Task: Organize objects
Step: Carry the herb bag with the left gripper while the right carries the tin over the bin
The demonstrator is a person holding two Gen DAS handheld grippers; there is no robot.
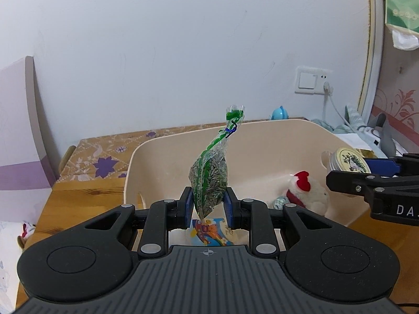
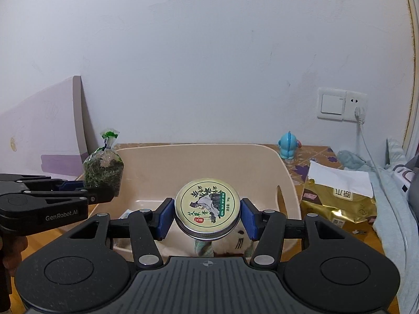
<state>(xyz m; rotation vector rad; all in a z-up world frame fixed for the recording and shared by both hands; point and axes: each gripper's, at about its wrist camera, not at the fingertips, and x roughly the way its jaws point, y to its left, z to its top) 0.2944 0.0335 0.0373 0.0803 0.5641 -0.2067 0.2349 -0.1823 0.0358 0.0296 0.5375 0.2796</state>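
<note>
My left gripper (image 1: 208, 204) is shut on a small clear bag of dried green leaves (image 1: 209, 180), tied at the top and standing upright over the near rim of a beige plastic bin (image 1: 262, 136). The same bag (image 2: 103, 170) shows at the left of the right wrist view. My right gripper (image 2: 207, 216) is shut on a round tin with a yellow illustrated lid (image 2: 207, 205), held above the bin (image 2: 199, 157). That tin (image 1: 349, 161) and right gripper (image 1: 366, 178) appear at the right edge of the left wrist view. In the bin lie a white plush toy with a red hat (image 1: 306, 191) and a colourful card (image 1: 209, 231).
The bin sits on a wooden table (image 1: 78, 201) with a floral cloth (image 1: 104, 154) behind it. A blue toy figure (image 2: 288, 145) stands by the wall, a gold packet (image 2: 337, 204) lies to the bin's right, and a cable hangs from the wall socket (image 2: 356, 104).
</note>
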